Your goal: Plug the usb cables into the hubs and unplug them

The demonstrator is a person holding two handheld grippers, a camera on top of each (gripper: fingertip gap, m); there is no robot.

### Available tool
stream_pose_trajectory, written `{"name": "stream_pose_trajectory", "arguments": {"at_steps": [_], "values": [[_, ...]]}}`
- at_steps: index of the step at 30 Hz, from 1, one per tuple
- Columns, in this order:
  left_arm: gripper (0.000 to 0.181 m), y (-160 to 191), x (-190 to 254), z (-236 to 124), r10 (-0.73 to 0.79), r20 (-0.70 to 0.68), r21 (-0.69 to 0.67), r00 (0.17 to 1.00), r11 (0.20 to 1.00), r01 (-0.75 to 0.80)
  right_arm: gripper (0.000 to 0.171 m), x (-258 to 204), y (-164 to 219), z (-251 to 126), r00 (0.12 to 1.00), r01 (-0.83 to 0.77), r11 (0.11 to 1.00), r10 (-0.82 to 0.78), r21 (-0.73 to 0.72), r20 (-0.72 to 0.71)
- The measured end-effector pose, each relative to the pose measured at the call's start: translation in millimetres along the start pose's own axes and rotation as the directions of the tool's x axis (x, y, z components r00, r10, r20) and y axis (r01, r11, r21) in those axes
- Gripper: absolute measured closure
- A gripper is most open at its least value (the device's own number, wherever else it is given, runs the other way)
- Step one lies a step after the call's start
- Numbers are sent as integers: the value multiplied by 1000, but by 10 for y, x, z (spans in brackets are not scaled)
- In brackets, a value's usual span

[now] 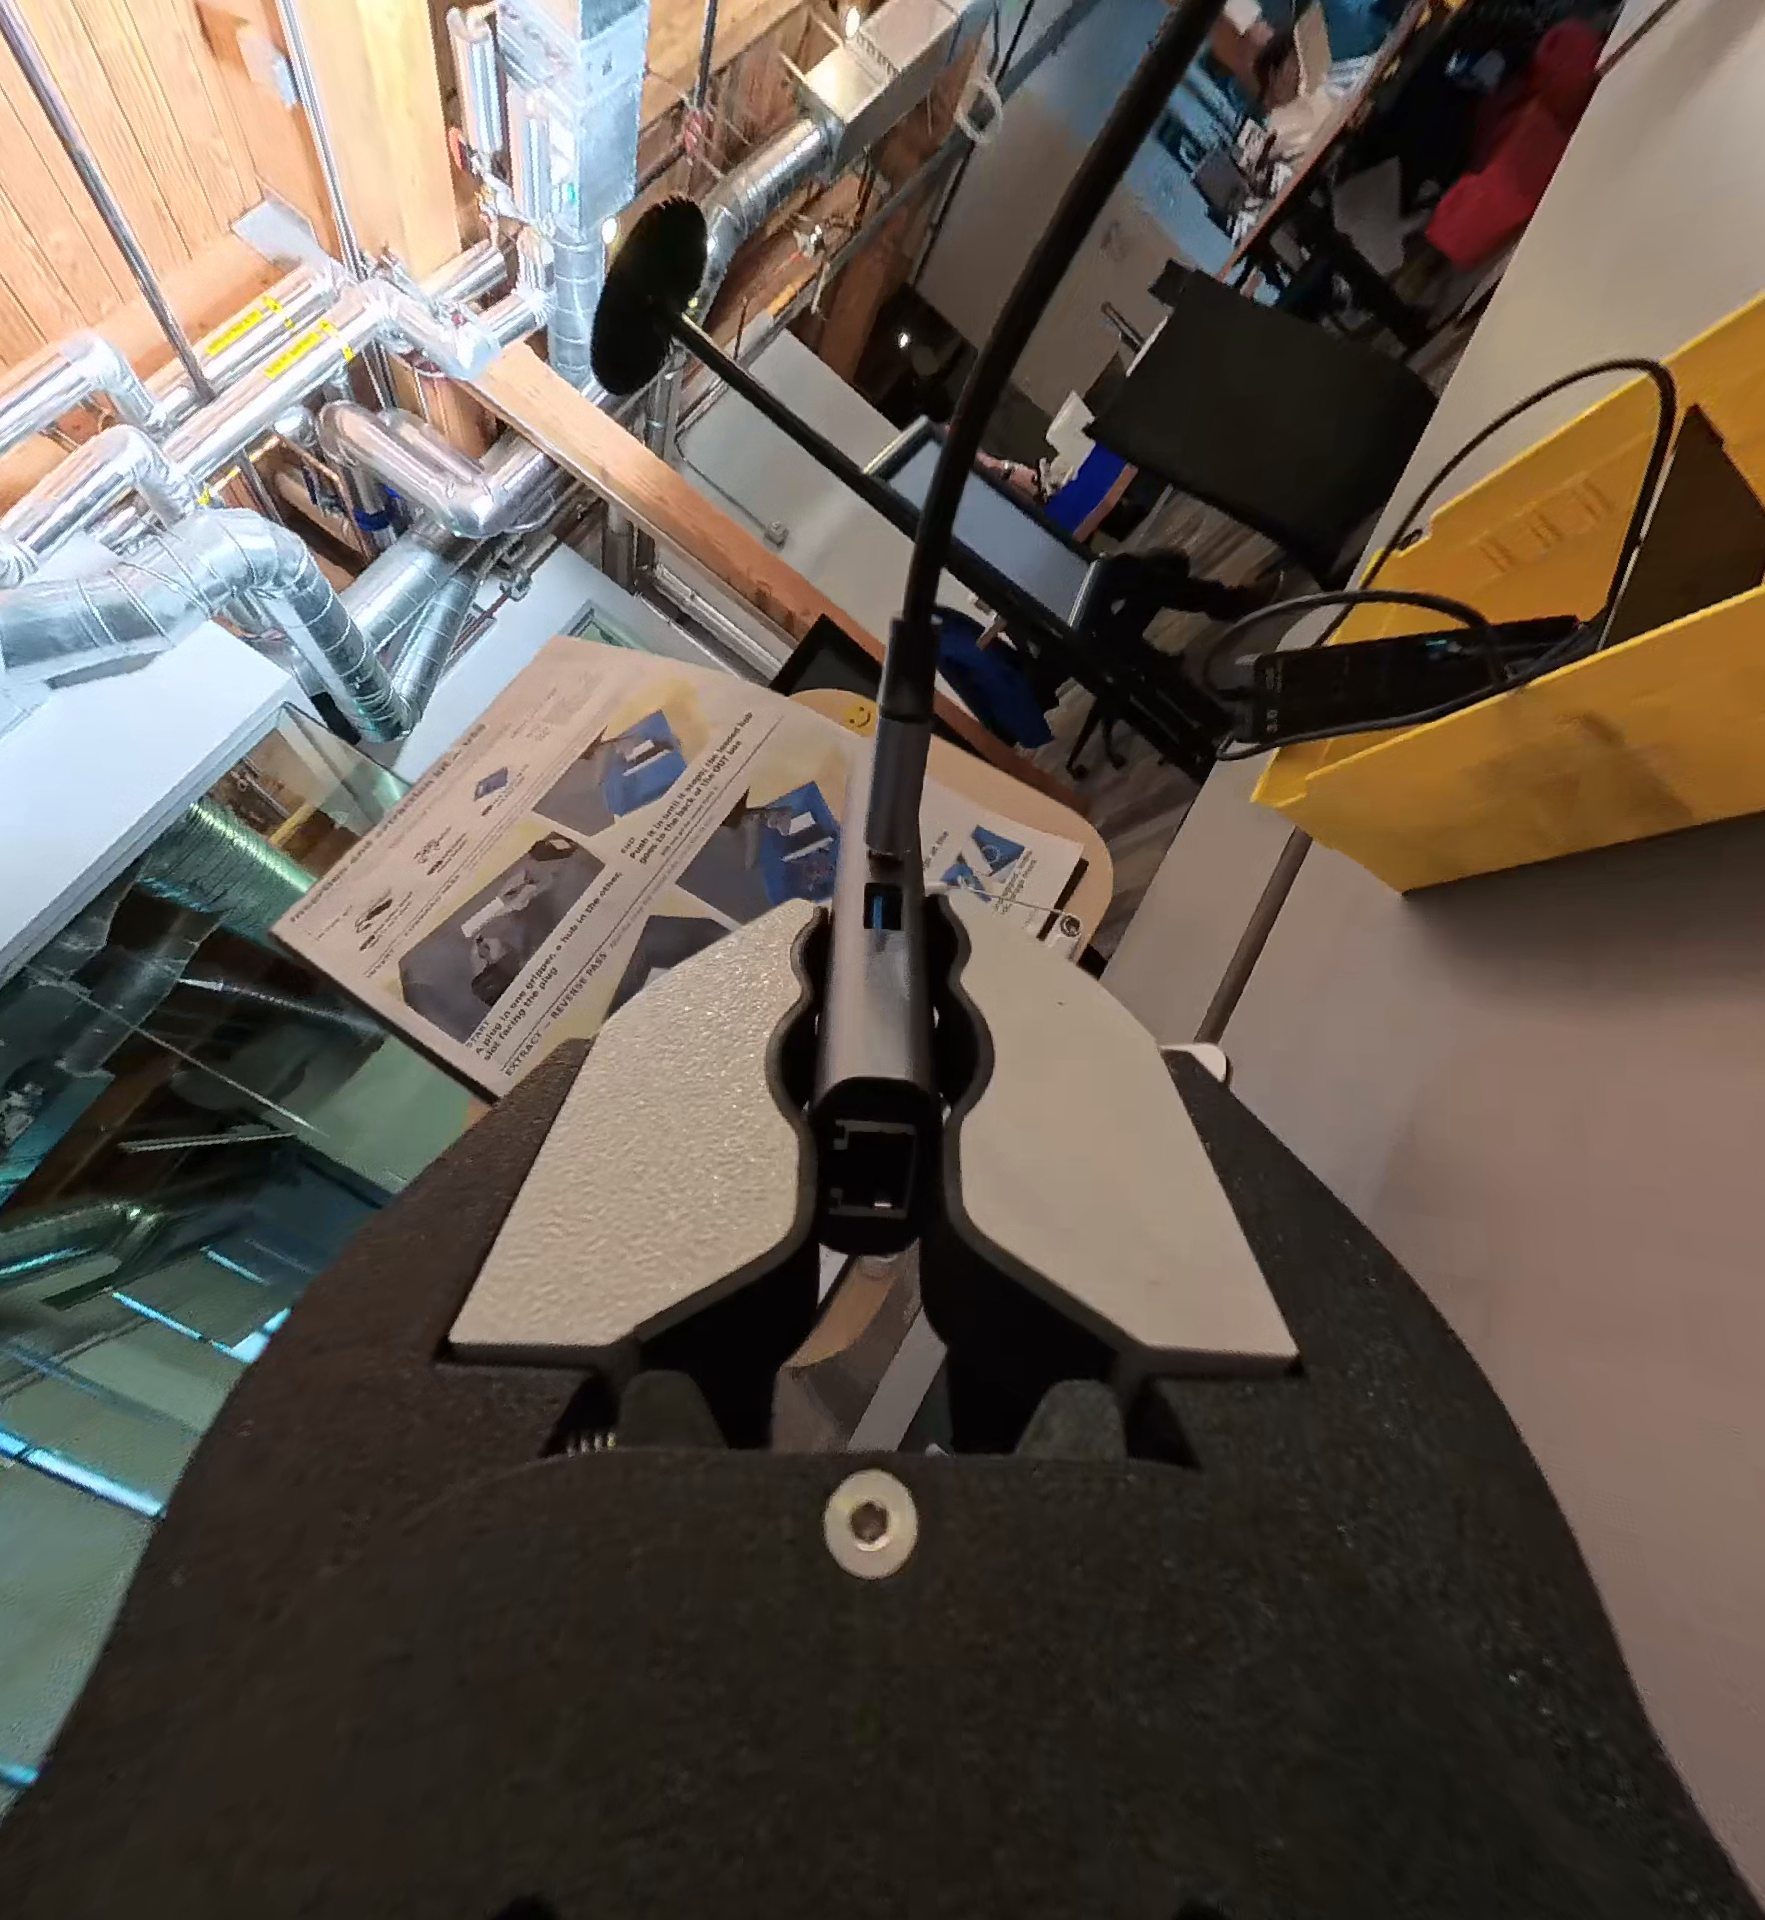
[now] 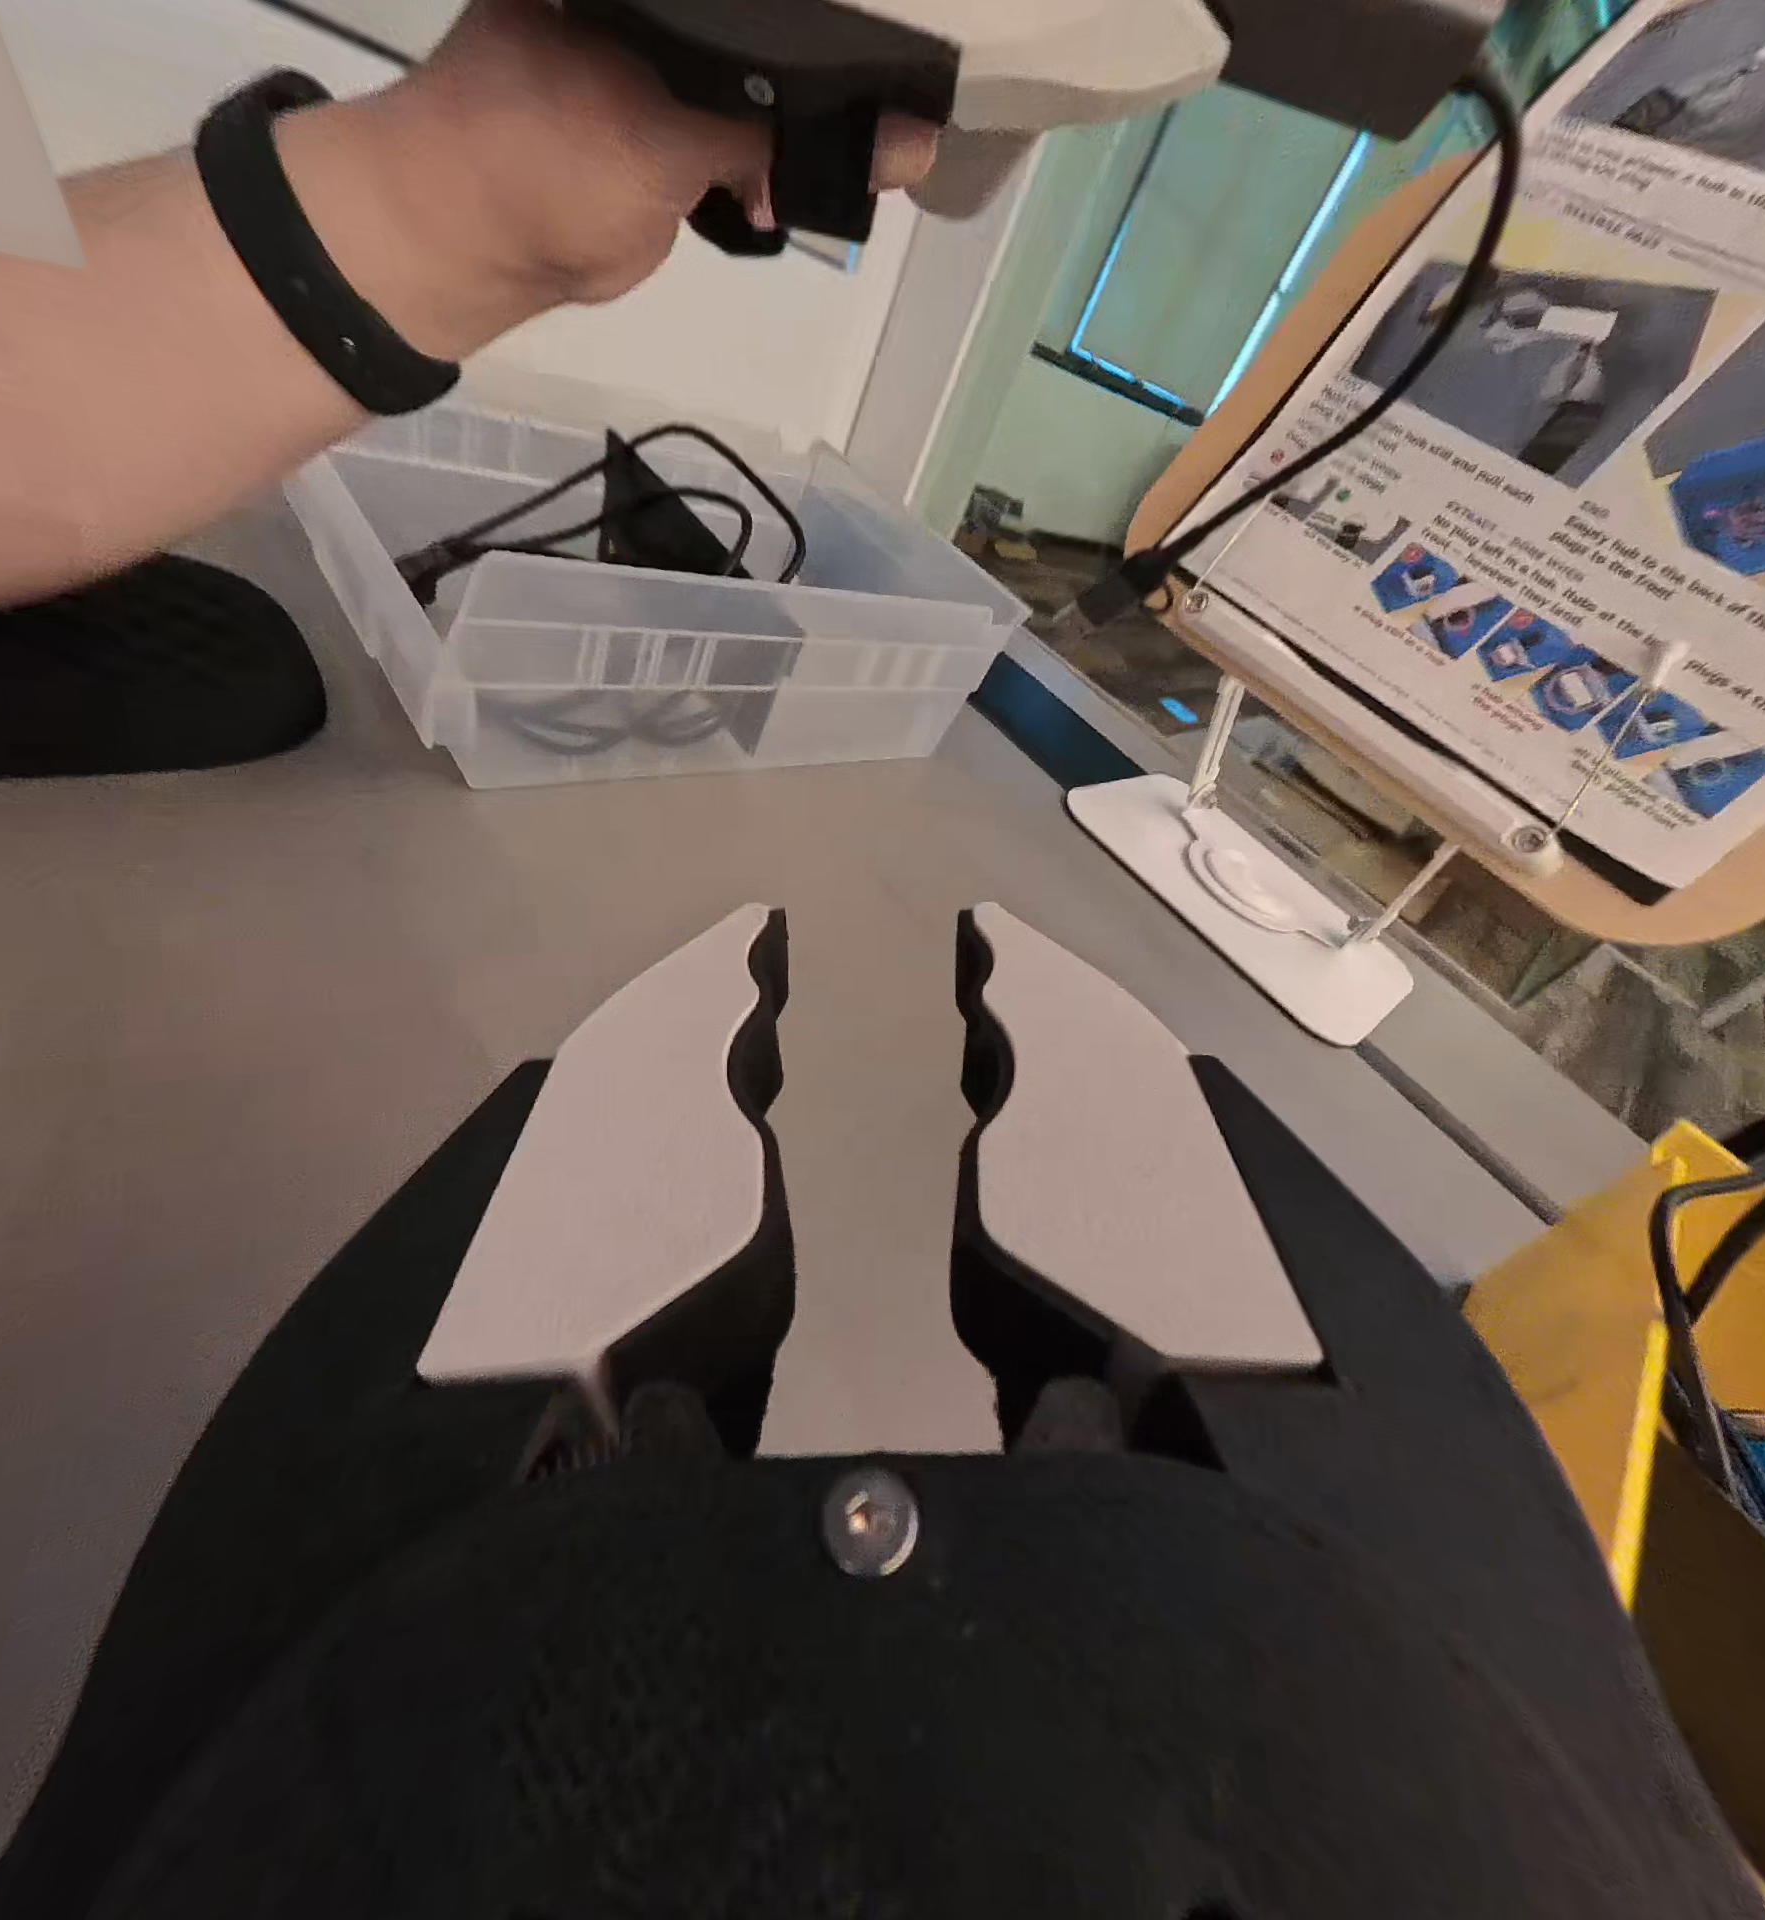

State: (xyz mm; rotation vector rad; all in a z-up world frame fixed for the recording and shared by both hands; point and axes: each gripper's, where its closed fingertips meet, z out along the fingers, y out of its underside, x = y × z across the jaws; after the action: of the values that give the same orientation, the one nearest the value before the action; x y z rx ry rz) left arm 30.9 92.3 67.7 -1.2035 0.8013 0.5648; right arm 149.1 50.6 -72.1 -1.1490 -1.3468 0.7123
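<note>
A grey counter runs under both views, with wooden ceiling boards and silver ducts behind the left wrist view, which is tilted up and rolled. A yellow bin sits at 2 o'clock there, holding a second dark hub with thin black leads looping over its rim. An instruction sheet on a stand stands at 1 o'clock in the right wrist view, and a clear plastic box with black cables inside lies at 11 o'clock.

The dark hub lies with its long axis straight along the left gripper, one port end facing the camera and the far end pointing away toward 12 o'clock. A blue port shows on its upper face near the fingertips. A grey plug is seated just past that port, and its black cable arcs up and off the top edge.

The left fingers are closed tight on the hub, both inner edges pressing its sides. The right gripper is parted with a clear gap, holding nothing; bare counter shows between its fingers.

In the right wrist view, a hand with a black wristband grips the other tool at 11 o'clock, and a black lead with a free USB plug hangs from it at 1 o'clock.
</note>
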Motion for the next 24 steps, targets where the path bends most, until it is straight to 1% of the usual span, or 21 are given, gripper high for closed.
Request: {"name": "stream_pose_trajectory", "arguments": {"at_steps": [2,3,7,12,15,18,20,21,22,24], "values": [[165,-66,-5,-52,-1,-30,55,1000,998,3,139,93,-77,-72,1000,-4,999,4,42,-12],[165,-79,-49,-69,-10,-13,62,1000,998,10,139,157,-127,-100,1000,7,998,-6,59,-21],[165,-119,-68,-111,-21,-30,89,999,996,24,139,367,-319,-201,997,74,994,-71,81,-39],[165,-62,-35,-101,53,-36,63,998,997,-50,140,236,-639,-371,978,204,976,-206,70,27],[164,-15,14,-76,108,-38,44,993,993,-106,141,25,-1016,-461,962,233,968,-243,90,125],[164,16,121,-43,143,-70,42,987,989,-140,141,-69,-1588,-576,947,199,969,-229,150,225],[165,4,208,-31,162,-95,60,982,986,-157,141,46,-1956,-614,938,191,968,-229,162,261],[164,-7,239,-27,171,-100,66,980,984,-165,141,159,-2092,-602,932,212,965,-248,156,263],[164,-32,271,-29,182,-106,80,978,982,-174,141,309,-2182,-562,928,246,960,-274,136,252],[165,-94,340,-44,190,-129,112,973,978,-176,141,582,-2222,-439,902,340,936,-351,85,253]]}}
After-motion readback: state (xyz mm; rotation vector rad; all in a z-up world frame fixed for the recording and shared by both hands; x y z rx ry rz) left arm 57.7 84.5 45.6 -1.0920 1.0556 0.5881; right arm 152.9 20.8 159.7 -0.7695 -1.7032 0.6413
